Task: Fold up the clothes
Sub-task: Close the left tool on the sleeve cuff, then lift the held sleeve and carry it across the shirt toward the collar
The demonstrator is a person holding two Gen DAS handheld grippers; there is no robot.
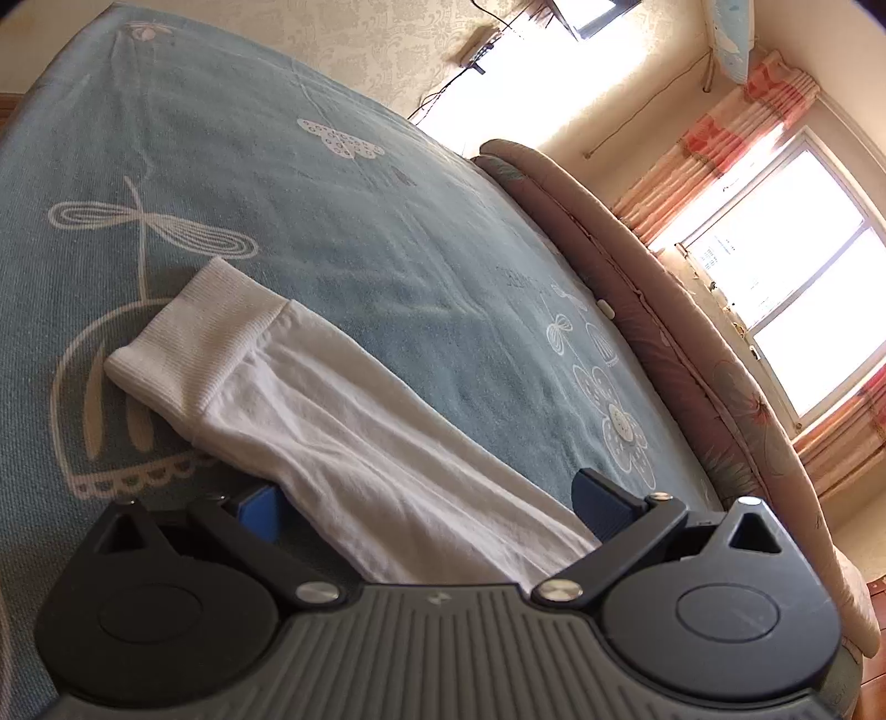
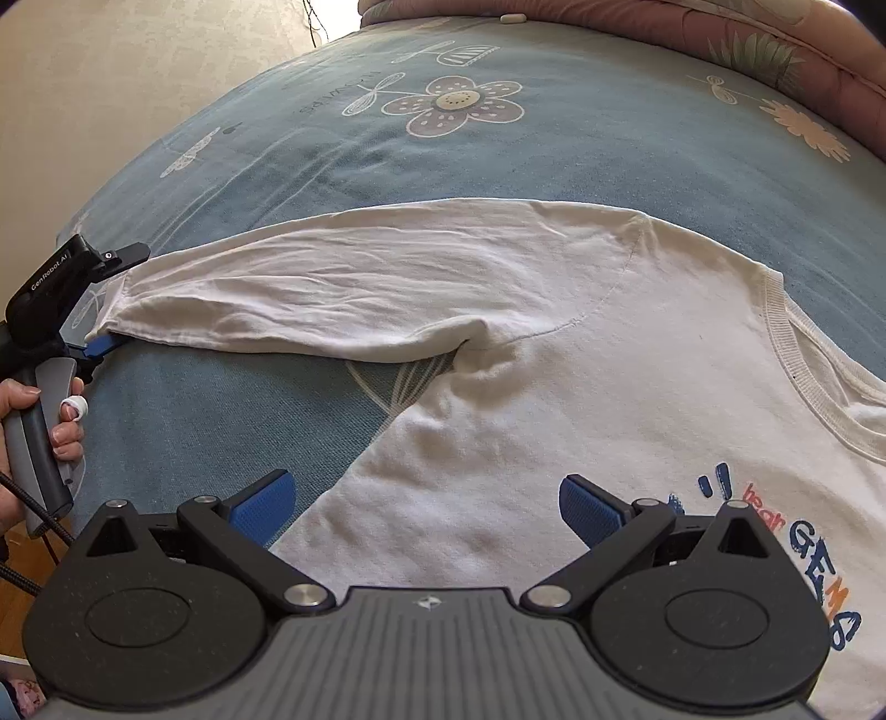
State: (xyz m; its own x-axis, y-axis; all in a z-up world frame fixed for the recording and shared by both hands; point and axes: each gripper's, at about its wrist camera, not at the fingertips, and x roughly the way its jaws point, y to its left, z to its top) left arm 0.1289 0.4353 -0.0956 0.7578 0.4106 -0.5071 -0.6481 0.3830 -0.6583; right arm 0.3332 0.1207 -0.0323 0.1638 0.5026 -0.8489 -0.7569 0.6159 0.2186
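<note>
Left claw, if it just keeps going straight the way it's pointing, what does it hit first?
Most likely the white sleeve: the open left claw straddles it and points along it toward the ribbed cuff, with the blue bedspread beyond. Height above the fabric is unclear.

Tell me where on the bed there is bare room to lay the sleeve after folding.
Bare blue bedspread lies between the sleeve and the headboard, and below the sleeve, left of the shirt body. It is crowded at the cuff, where the left gripper straddles the sleeve, and at the right gripper.
</note>
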